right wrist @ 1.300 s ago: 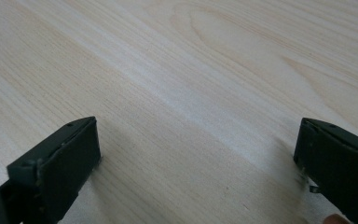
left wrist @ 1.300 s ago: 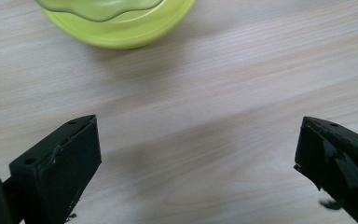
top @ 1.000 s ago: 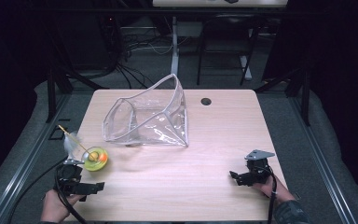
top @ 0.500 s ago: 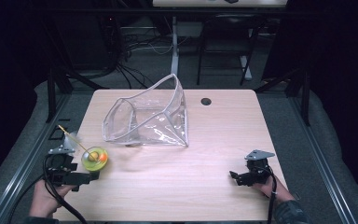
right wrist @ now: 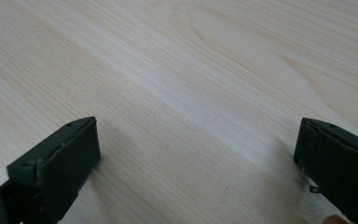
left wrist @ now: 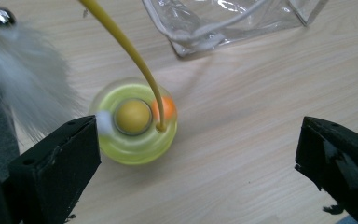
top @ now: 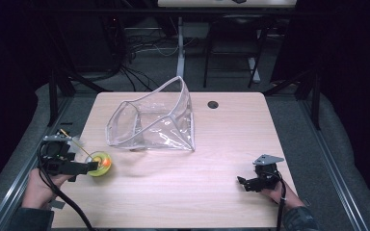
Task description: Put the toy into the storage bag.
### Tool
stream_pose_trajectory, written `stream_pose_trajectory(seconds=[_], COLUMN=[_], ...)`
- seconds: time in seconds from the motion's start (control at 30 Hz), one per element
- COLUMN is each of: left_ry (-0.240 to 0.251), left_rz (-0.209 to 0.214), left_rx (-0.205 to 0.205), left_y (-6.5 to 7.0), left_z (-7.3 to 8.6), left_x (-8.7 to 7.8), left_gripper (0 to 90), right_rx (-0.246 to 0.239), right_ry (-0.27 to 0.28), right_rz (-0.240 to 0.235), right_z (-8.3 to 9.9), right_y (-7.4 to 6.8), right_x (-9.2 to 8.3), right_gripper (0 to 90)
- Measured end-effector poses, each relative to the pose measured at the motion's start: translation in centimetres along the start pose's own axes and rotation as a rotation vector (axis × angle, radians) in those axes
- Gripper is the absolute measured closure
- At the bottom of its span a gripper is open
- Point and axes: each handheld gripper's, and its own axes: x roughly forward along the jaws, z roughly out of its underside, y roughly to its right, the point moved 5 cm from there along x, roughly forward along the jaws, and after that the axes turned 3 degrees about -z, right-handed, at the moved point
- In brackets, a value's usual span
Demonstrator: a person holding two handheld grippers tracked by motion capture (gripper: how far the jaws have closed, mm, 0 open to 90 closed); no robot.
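There was one toy [top: 99,163] on the tabletop [top: 183,192], a round yellow-green base with a yellow ball at its centre and an orange one beside it, a single yellow wand [left wrist: 121,42] rising from it to one white feather tuft [left wrist: 28,93]; it sat near the left edge, well apart from the one clear plastic bag [top: 151,122] that lay on its side toward the middle, mouth open to the left; one dark round hole [top: 213,104] marked the far part of the wood; the left gripper [top: 79,167] was held low and level by a hand [top: 38,187] at the near left corner, pointing right, its fingers [left wrist: 56,172] spread wide and released, one of them just beside the toy's base, nothing between them; the right gripper [top: 244,183] rested low near the right edge, pointing left, held by the other hand [top: 282,195], its fingers [right wrist: 56,172] likewise parted over bare wood, gripping nothing.
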Motion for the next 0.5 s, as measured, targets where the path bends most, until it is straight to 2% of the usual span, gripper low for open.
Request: stream_pose_trajectory(seconds=[0.13, 0.23, 0.27, 0.37, 0.4, 0.43, 0.5], left_ry=[0.001, 0.002, -0.001, -0.011, -0.014, -0.022, -0.021], left_rz=[0.015, 0.004, -0.003, -0.022, -0.023, -0.025, -0.027], left_rx=[0.008, 0.010, 0.006, 0.006, 0.008, 0.009, 0.001], left_y=[-0.2, -0.3, -0.5, -1.0, -1.1, -1.5, -1.8], left_z=[-1.0, -1.6, -1.8, -2.3, -2.4, -2.5, -2.5], left_x=[0.0, 0.0, 0.0, 0.1, 0.2, 0.2, 0.0], left_gripper=[2.1, 12.5, 12.5, 25.9, 25.9, 31.5, 36.4], right_rx=[0.000, 0.000, 0.000, -0.001, -0.001, -0.001, -0.001], right_ry=[-0.001, 0.000, 0.000, -0.001, -0.001, -0.001, -0.001], right_rz=[0.001, 0.000, 0.000, 0.000, 0.000, 0.000, 0.000], right_z=[0.0, 0.0, 0.0, 0.0, 0.0, 0.0, 0.0], right_y=[0.0, 0.0, 0.0, 0.0, 0.0, 0.0, 0.0], right_x=[0.0, 0.0, 0.0, 0.0, 0.0, 0.0, 0.0], right_gripper=[0.0, 0.0, 0.0, 0.0, 0.0, 0.0, 0.0])
